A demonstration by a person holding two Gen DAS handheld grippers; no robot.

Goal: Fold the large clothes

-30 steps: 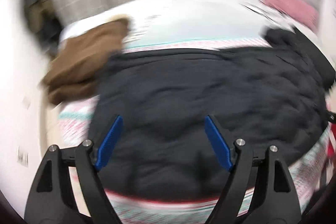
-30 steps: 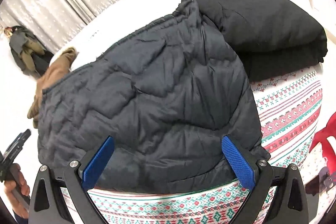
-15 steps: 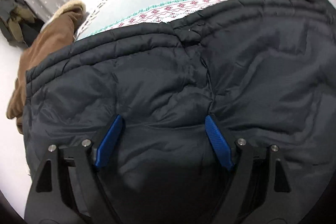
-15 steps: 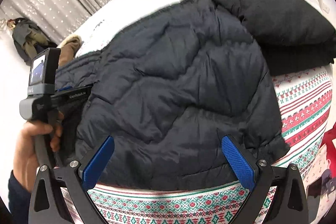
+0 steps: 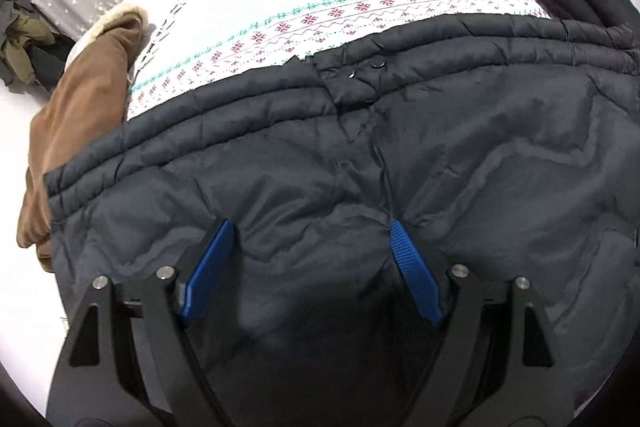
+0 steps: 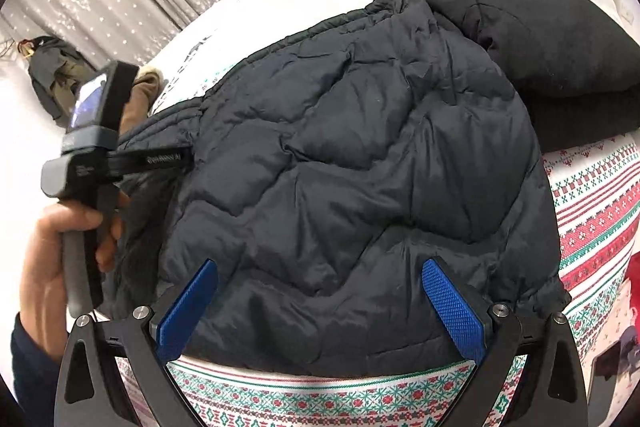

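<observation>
in the left wrist view the left gripper (image 5: 308, 239) hangs with its blue fingers apart over the dark puffer jacket (image 5: 360, 163), clamping nothing; the jacket lies spread on the patterned blanket (image 5: 320, 23) beside a brown coat (image 5: 80, 115). in the right wrist view the right gripper (image 6: 320, 279) is also spread wide above the jacket's near edge, a folded black garment (image 6: 540, 39) touching the jacket's far side, and a hand (image 6: 52, 247) holds the left gripper's handle.

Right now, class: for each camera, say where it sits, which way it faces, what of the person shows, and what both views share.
Left wrist: on the left gripper, looking steeply down at the dark puffer jacket; only its open fingers show.
Right wrist: on the right gripper, angled down over the jacket; the left hand shows.
Shared: jacket, patterned blanket, brown coat.
</observation>
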